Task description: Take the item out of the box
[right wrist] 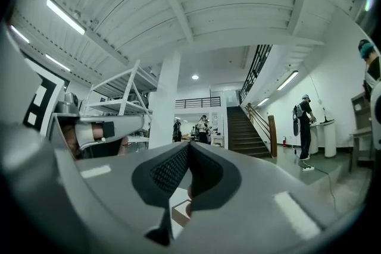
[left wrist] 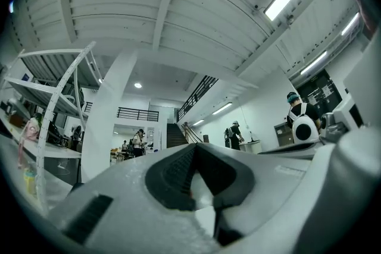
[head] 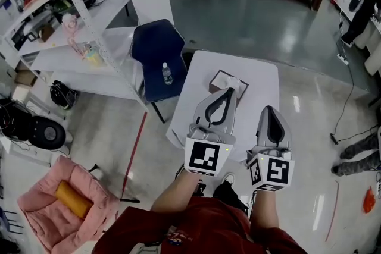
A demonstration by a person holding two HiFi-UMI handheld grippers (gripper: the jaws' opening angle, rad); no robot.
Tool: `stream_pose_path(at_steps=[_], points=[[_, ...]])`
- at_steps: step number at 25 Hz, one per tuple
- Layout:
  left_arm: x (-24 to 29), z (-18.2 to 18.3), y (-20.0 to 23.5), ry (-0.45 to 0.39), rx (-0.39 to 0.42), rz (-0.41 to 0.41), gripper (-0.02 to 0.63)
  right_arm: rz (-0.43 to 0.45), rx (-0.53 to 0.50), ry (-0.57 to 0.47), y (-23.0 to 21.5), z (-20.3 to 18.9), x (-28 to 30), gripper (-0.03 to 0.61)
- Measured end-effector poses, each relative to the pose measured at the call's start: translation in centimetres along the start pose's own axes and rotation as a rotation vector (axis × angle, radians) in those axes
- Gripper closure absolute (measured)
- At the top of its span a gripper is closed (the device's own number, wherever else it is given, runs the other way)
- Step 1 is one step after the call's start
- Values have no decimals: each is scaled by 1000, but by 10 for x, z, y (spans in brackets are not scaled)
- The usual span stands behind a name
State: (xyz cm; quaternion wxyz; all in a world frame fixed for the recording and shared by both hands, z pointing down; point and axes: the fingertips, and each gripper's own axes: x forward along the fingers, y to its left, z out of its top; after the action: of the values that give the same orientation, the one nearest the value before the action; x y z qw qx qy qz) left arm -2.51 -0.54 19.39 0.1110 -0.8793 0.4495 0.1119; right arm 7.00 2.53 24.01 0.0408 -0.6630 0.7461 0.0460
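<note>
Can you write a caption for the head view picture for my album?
Left gripper and right gripper, both shut, held over a white table with a small box.

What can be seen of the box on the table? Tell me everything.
The box is small, square and low, with brown walls that look like cardboard. Its top is open, with something white inside. It sits flat on the white table, toward the far edge, slightly askew. The shut left claw points at its near side; whether they touch cannot be told.
</note>
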Motion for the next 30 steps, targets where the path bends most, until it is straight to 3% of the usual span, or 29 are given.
stream_pose_path(at_steps=[11, 30], points=[[96, -34, -10, 29, -5, 43, 614, 35, 17, 11, -77, -10, 68, 577], [209, -69, -27, 45, 40, 120, 614, 115, 44, 9, -176, -23, 152, 577]])
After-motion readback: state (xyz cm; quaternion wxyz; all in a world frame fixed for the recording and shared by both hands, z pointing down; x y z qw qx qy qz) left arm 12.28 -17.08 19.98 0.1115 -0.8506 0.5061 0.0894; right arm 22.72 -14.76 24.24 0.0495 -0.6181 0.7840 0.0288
